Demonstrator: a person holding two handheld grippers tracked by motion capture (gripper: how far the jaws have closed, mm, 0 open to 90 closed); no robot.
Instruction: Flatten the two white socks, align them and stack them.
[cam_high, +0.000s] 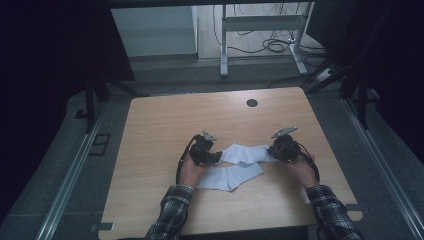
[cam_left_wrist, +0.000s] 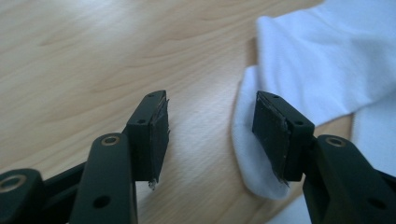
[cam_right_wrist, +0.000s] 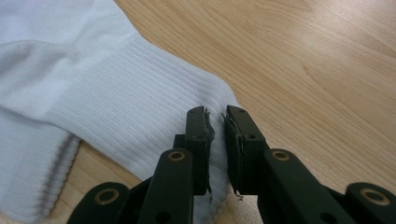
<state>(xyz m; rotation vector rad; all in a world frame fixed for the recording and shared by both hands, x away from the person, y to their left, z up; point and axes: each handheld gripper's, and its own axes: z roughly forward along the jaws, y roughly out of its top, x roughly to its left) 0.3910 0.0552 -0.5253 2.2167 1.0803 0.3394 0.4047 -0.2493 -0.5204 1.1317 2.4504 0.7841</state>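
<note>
Right gripper (cam_right_wrist: 217, 140) clamps the upper sock's (cam_right_wrist: 116, 88) cuff to anchor it; left gripper (cam_left_wrist: 210, 135) gapes beside its toe

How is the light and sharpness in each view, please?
High view: dim, dark at the edges, socks small and soft. Left gripper view: bright, jaws sharp, the sock behind them blurred. Right gripper view: evenly lit, the sock's ribbing crisp, far table slightly soft.
</note>
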